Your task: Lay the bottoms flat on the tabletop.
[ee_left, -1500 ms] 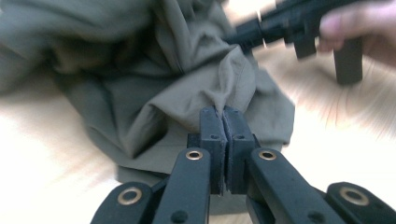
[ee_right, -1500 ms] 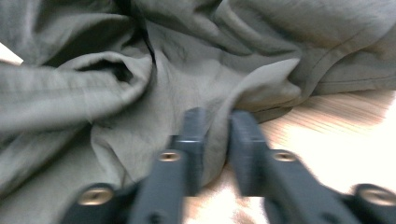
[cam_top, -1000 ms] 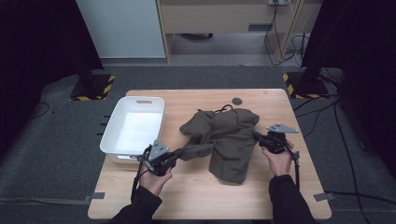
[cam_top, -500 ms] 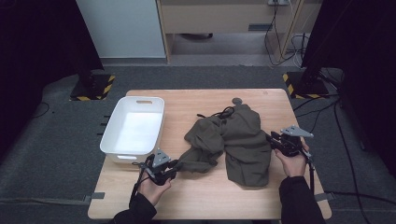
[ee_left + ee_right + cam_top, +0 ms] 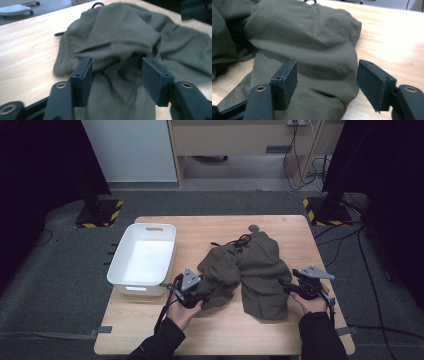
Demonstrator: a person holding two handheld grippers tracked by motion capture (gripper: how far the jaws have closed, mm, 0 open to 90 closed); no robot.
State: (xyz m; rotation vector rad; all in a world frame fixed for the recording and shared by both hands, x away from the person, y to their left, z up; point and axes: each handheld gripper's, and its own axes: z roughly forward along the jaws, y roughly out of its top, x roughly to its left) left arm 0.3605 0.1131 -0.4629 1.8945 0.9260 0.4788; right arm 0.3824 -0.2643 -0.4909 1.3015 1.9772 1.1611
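- Two hand-held grippers sit at the near side of a wooden table (image 5: 150, 330), one at each edge of a crumpled olive-green garment (image 5: 255, 270).
- The garment lies in the middle of the table, bunched and folded on itself, with a dark drawstring (image 5: 239, 241) curling at its far end.
- The left gripper (image 5: 196, 292) is at the garment's near-left edge; its jaws have just been opening and now stand apart, with loose cloth lying between them in the left gripper view (image 5: 116, 75) and neither pad pressing on it.
- The right gripper (image 5: 286, 286) is at the garment's near-right edge; its jaws have also just been opening and stand apart, with a fold of cloth between them in the right gripper view (image 5: 325, 82), unclamped.
- A white plastic bin (image 5: 116, 265) stands on the left part of the table, just beside the left gripper.
- A small dark round disc (image 5: 254, 227) lies on the table beyond the garment.
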